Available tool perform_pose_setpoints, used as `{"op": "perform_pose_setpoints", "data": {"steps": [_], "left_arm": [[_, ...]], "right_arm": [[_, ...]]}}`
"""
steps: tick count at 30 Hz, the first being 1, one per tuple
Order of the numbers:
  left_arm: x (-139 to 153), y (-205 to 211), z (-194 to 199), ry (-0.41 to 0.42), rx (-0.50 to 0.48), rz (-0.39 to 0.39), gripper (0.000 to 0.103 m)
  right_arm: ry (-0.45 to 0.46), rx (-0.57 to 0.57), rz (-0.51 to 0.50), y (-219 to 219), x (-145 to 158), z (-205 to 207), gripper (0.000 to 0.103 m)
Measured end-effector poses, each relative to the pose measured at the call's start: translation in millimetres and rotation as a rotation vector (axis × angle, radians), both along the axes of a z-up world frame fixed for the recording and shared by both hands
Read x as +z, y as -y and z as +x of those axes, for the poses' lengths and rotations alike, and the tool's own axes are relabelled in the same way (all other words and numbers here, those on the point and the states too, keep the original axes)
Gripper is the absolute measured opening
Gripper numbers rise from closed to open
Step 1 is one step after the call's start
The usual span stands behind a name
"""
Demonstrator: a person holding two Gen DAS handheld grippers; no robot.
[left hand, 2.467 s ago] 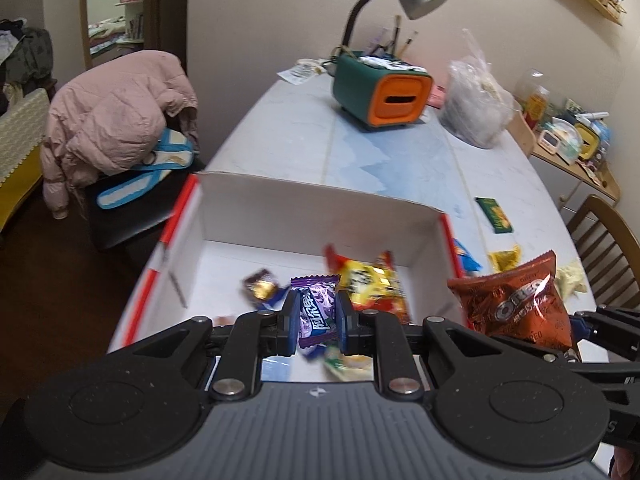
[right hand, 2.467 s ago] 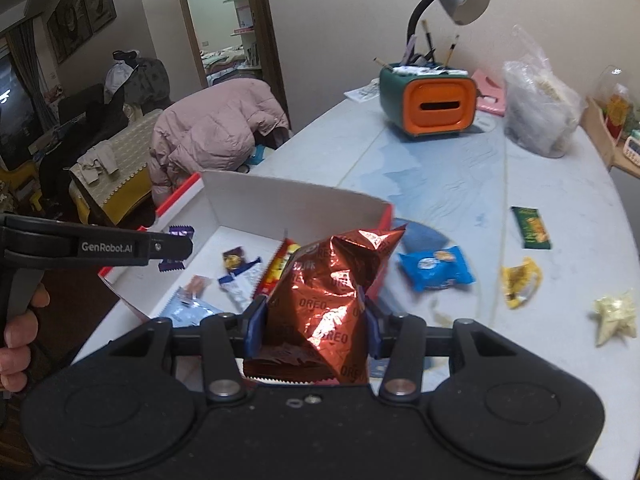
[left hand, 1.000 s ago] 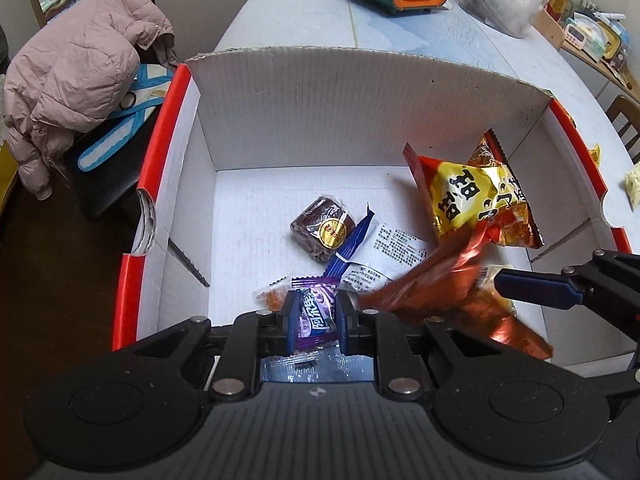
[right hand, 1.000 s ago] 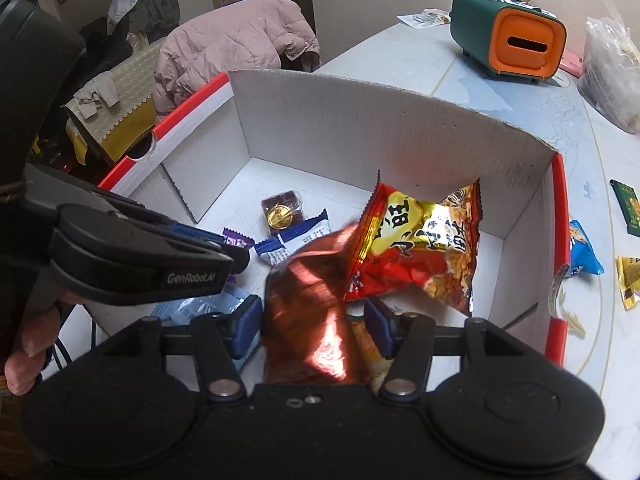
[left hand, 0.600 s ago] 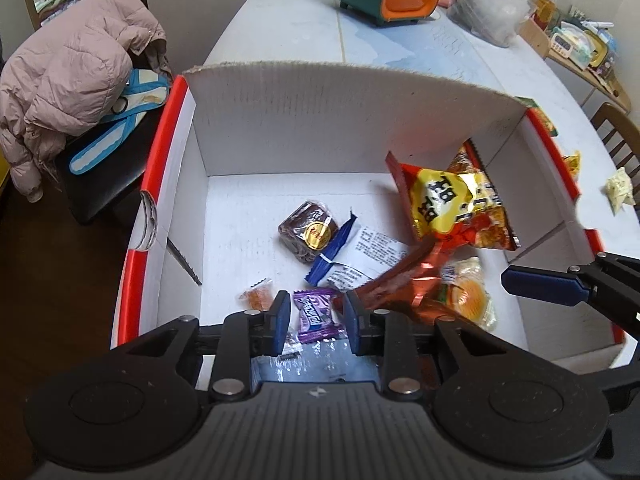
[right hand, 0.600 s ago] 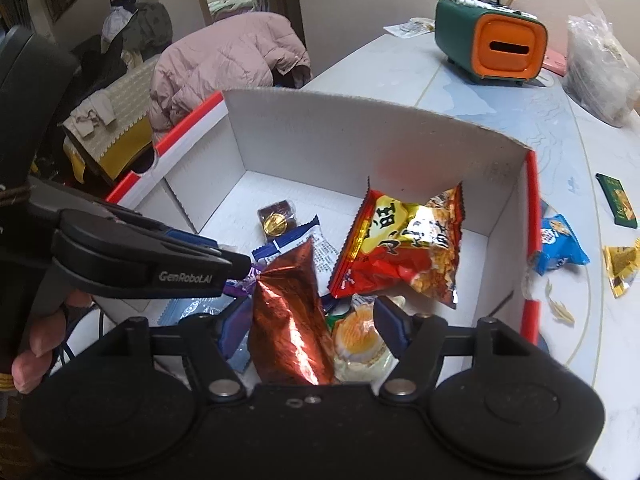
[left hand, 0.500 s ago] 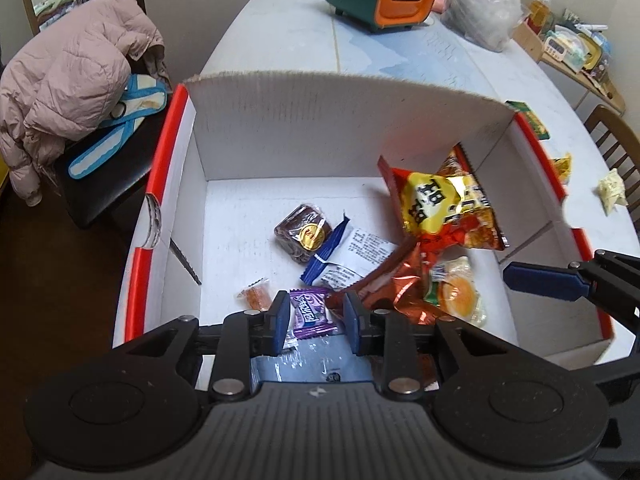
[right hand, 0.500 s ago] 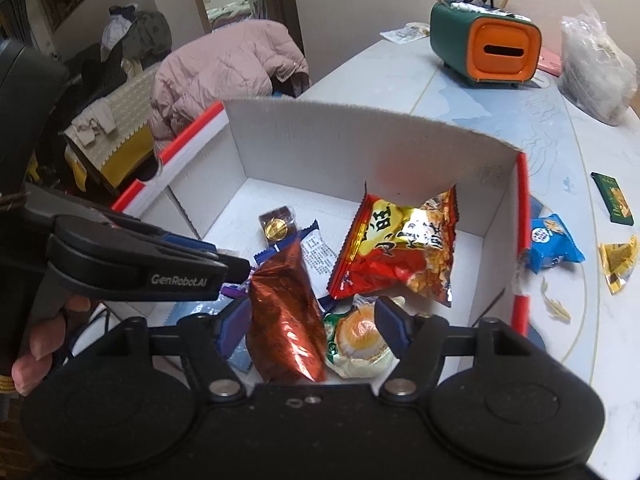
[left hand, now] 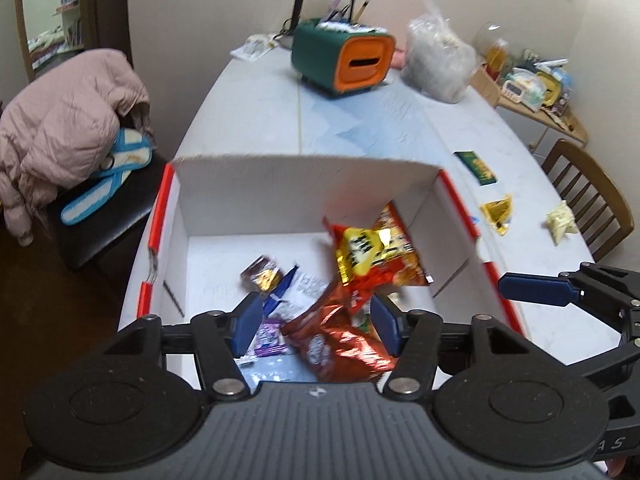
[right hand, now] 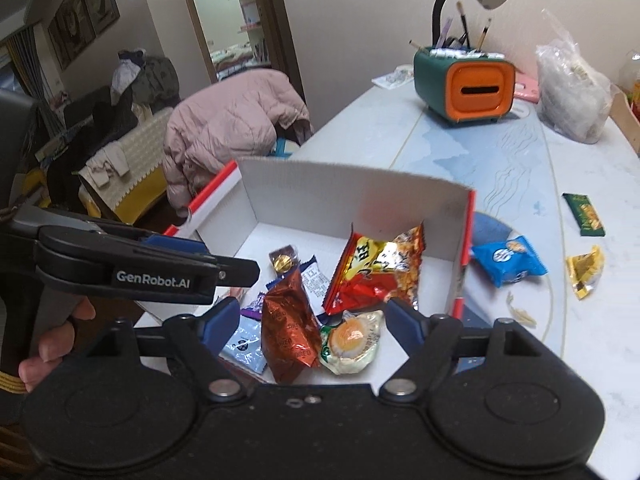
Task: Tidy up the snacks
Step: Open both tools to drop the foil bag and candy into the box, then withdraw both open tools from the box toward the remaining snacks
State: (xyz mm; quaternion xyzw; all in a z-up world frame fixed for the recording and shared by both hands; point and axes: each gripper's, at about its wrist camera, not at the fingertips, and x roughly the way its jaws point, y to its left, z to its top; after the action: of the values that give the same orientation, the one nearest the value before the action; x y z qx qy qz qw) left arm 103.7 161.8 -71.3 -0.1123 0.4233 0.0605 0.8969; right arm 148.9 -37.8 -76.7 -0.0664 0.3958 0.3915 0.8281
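Note:
My left gripper (left hand: 316, 322) hovers over the near end of the white, red-rimmed cardboard box (left hand: 304, 196). Its jaws are opening and grip nothing. The purple candy (left hand: 269, 334) lies loose on the box floor below it. My right gripper (right hand: 311, 316) is also opening above the box (right hand: 352, 200), pads clear of the copper Oreo bag (right hand: 290, 328), which rests inside. A red-and-yellow snack bag (right hand: 376, 268), a gold-sticker cake (right hand: 282, 260) and a round yellow pastry (right hand: 350, 340) lie in the box too.
On the table right of the box lie a blue packet (right hand: 508, 258), a green packet (right hand: 584, 214), a yellow wrapper (right hand: 584, 270) and a pale packet (left hand: 560, 222). A green-and-orange pen holder (left hand: 344, 64), lamp and plastic bag (left hand: 436, 68) stand at the far end. A chair with a pink jacket (left hand: 68, 128) stands left.
Both grippers have opened and risen out of the box. The left let go of the purple candy and the right let go of the Oreo bag; both snacks now lie inside.

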Motion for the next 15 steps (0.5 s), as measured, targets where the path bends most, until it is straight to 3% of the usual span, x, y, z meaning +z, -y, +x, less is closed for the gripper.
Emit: {"op": "perform_pose_setpoints", "data": {"steps": [3, 8, 15], "left_arm": [[7.6, 11.8, -1.0, 0.025, -0.020, 0.003, 0.059], [16.7, 35.1, 1.6, 0.060, -0.048, -0.005, 0.069], [22.8, 73.6, 13.7, 0.096, -0.083, -0.017, 0.070]], "right_arm": [[0.017, -0.012, 0.020, 13.2, 7.7, -2.0, 0.083], [0.044, -0.049, 0.044, 37.8, 18.0, -1.3, 0.089], [0.071, -0.092, 0.065, 84.2, 26.3, 6.6, 0.092]]}}
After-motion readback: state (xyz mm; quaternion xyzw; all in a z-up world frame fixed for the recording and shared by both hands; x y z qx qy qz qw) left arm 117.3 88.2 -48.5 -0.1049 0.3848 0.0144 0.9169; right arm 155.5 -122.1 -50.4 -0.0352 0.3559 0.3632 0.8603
